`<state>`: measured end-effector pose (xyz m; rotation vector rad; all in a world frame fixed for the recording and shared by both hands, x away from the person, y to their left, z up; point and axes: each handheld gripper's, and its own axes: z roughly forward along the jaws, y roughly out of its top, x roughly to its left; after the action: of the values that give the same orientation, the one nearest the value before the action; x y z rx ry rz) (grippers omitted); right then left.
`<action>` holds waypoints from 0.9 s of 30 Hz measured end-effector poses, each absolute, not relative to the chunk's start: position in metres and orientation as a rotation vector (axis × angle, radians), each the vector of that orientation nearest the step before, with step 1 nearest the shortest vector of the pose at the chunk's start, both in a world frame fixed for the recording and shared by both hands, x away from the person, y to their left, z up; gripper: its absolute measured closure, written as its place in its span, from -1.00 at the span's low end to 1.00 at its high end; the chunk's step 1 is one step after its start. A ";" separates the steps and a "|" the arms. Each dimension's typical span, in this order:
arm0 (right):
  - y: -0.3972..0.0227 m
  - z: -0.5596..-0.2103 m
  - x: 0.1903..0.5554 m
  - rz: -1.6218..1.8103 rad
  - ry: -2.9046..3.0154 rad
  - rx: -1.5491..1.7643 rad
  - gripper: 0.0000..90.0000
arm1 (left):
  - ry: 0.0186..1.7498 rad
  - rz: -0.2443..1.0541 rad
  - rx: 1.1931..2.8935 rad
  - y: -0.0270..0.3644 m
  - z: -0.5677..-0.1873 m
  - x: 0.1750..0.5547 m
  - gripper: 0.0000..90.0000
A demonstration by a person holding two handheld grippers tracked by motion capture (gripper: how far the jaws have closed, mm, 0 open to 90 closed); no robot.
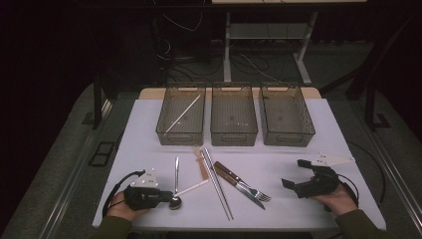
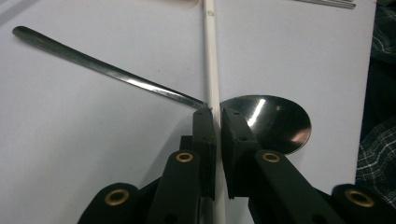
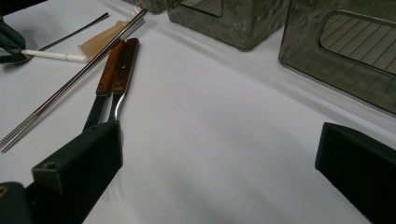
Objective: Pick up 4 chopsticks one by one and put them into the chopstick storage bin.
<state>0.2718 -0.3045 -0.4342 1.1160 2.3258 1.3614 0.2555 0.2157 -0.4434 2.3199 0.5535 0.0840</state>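
The left gripper (image 1: 166,195) lies low at the near left of the desk (image 1: 308,129), its jaws nearly closed on a white stick (image 2: 211,70); in the left gripper view the stick runs straight up between the two black pads, which press it from both sides. The stick rests on the desk and angles away toward the middle, its far end near a beige piece (image 1: 203,167). Just beside the jaws lies a spoon (image 2: 140,86): its bowl sits against the right jaw, and its handle stretches off to the upper left, passing under the stick at the jaw tips. The right gripper (image 1: 294,174) hovers at the near right with its jaws wide apart and nothing between them; the right gripper view shows bare desk in the gap. In the middle of the desk lie two metal chopsticks (image 1: 217,184) side by side, and just right of them a knife (image 1: 239,184) and a fork (image 1: 249,185) with wooden handles, touching each other. Three bins stand in a row at the far side; the left bin (image 1: 180,134) holds another white stick (image 1: 183,113) lying slantwise, the middle bin (image 1: 234,135) and right bin (image 1: 287,137) stand close beside it.
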 end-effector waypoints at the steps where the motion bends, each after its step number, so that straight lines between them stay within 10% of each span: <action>1: -0.305 -0.434 0.272 1.361 2.327 1.121 -0.98 | 0.557 0.081 2.317 0.215 -0.443 0.255 0.88; 27: -0.305 -0.434 0.272 1.361 2.325 1.124 -0.98 | 0.582 0.107 2.205 0.214 -0.425 0.257 0.88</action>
<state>0.2720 -0.3049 -0.4342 1.1235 2.3251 1.3606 0.2572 0.2140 -0.4248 2.2045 0.5824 0.1066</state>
